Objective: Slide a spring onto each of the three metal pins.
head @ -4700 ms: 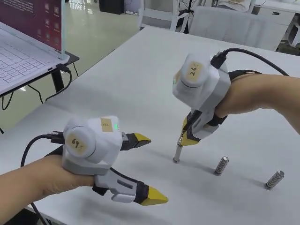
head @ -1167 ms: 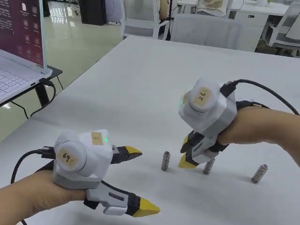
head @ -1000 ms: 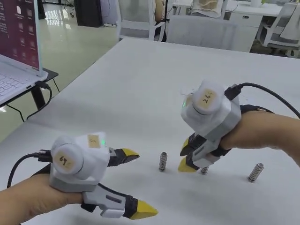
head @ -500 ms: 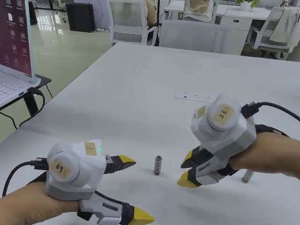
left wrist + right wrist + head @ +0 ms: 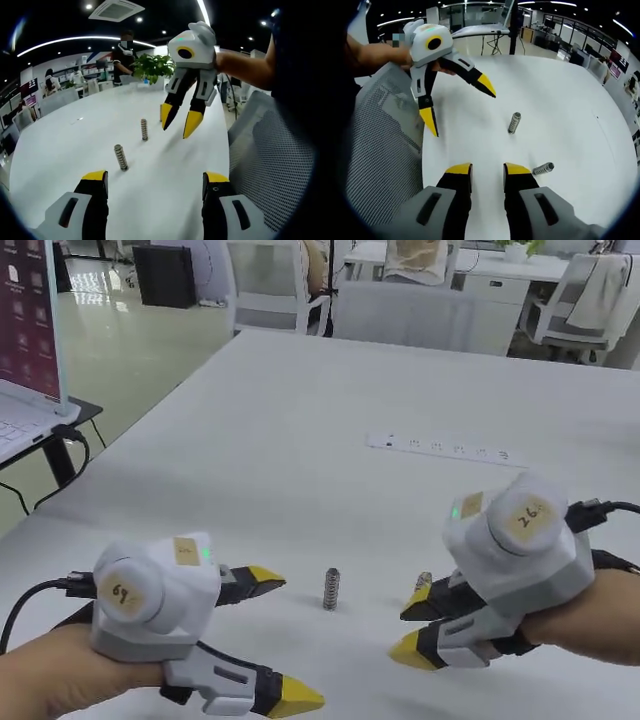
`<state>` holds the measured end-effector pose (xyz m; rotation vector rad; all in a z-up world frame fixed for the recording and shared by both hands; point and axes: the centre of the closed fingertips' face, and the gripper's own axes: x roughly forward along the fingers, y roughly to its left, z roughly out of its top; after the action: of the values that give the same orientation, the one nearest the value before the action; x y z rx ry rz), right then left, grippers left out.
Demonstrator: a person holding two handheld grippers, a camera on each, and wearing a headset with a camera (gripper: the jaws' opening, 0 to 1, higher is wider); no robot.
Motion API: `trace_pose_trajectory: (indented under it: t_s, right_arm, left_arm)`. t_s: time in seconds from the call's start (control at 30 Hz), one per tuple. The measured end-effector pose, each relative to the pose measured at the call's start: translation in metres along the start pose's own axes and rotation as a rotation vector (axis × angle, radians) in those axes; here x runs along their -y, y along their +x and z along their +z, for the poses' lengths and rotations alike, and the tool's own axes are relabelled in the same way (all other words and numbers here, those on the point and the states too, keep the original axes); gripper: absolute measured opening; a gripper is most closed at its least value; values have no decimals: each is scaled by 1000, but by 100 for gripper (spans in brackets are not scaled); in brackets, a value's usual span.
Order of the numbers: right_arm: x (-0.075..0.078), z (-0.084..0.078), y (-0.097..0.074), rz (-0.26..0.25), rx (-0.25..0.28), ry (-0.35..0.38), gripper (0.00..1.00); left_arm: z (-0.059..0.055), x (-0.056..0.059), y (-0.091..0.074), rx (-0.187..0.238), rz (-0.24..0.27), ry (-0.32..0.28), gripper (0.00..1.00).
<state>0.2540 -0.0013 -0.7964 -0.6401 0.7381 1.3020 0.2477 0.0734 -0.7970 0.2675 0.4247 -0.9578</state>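
Several springs stand upright on the white table (image 5: 300,440). In the head view one spring (image 5: 331,588) stands between the grippers. A second spring (image 5: 424,581) peeks out beside my right gripper (image 5: 412,623), which is open and holds nothing. My left gripper (image 5: 280,638) is wide open at the lower left, also holding nothing. The left gripper view has my left gripper (image 5: 155,176) facing a row of three: a near spring (image 5: 120,157), a middle spring (image 5: 144,129) and a far spring (image 5: 161,112) partly behind the right gripper (image 5: 182,115). My right gripper (image 5: 488,169) faces the left gripper (image 5: 460,106), one spring (image 5: 514,122) and another spring (image 5: 543,168).
A white power strip (image 5: 445,450) lies further back on the table. An open laptop (image 5: 20,350) sits on a stand at the left. Office chairs (image 5: 270,280) and desks stand beyond the far table edge. A mesh chair (image 5: 280,165) is close behind the grippers.
My right gripper has let go of the spring on the left pin and drawn back to the right. The left gripper stays open. The camera has tilted up, shifting the whole view.
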Motion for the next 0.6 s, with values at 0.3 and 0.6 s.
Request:
trace_pose_trajectory:
  t_s: [0.3,0.6]
  right_arm:
    - [-1,-20,-15,-43,32,70,23]
    - [6,-40,-28,-93,55,135,23]
  left_arm:
    - [0,1,0,2,-5,1,73]
    - [0,3,0,2,-9,0,73]
